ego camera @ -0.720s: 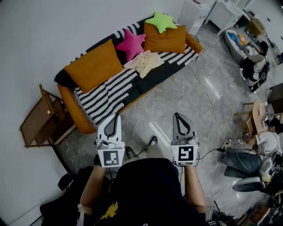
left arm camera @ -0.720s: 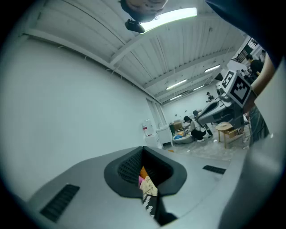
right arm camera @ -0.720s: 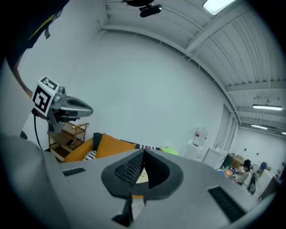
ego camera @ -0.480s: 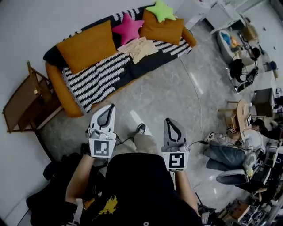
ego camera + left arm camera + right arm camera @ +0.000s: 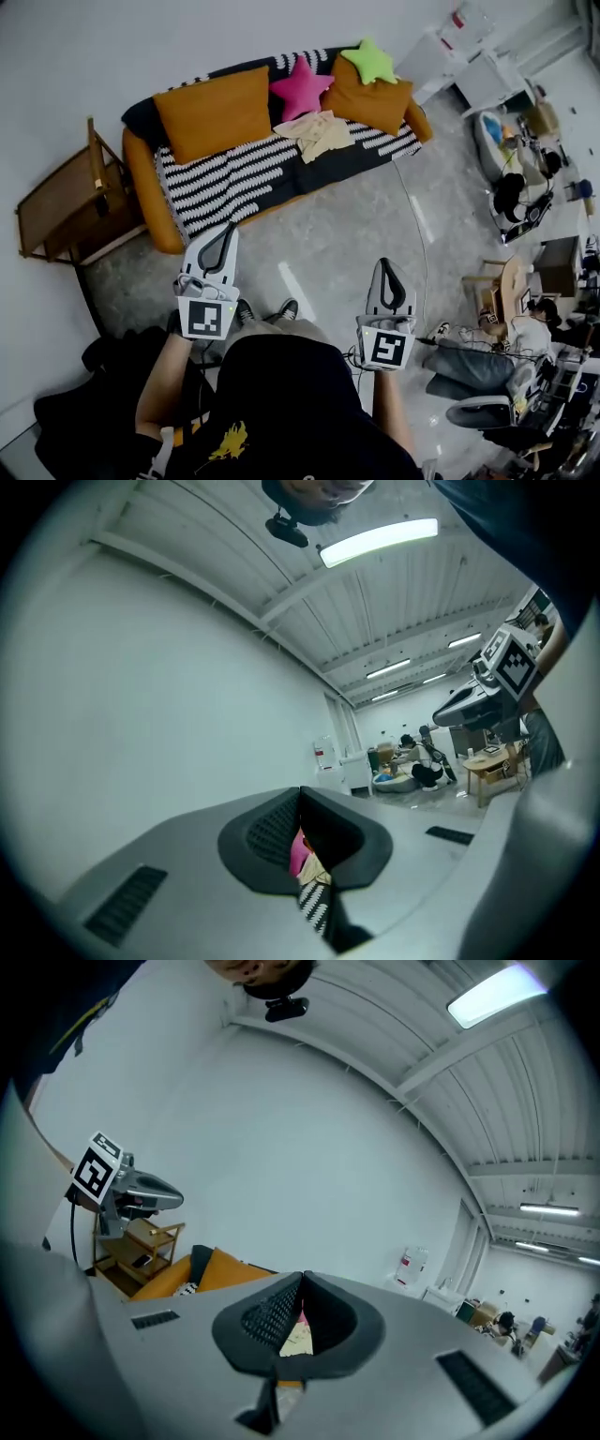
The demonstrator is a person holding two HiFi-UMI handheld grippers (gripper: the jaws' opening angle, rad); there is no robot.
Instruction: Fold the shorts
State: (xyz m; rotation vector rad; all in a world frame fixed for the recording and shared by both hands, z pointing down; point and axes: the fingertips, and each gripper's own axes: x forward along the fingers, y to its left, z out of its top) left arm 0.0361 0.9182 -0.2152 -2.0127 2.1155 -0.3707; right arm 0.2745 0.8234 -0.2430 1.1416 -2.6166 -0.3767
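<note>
**Task item.** Located on the sofa (image 5: pixel 141 183): the shorts (image 5: pixel 320 134), cream-coloured, lying crumpled on the striped cover (image 5: pixel 225 183), just below the pink star cushion (image 5: pixel 301 87) and beside the right-hand orange cushion (image 5: pixel 372 96). Not flattened, not folded; task judged not yet begun.

**Tools.** Carried at about waist height over the floor (image 5: pixel 337 225), well apart from the sofa: left gripper (image 5: pixel 229 231) and right gripper (image 5: pixel 387 266), both aimed roughly toward the shorts. Fingers of each pressed together, holding nothing (confirmed in both gripper views, with only a sliver of distant cushion and cloth visible past the closed pads). Judged a carrying posture for the approach, probably kept closed simply for want of anything to grip. Opening likely needed only once within reach of the fabric.

**Writing.** None legible. Black-and-white square markers on the left cube (image 5: pixel 205 318) and its counterpart, pattern only. Red-and-white wall notice (image 5: pixel 410 1264) too small to read. Yellow print on the black shirt (image 5: pixel 228 441) not decipherable.
</note>
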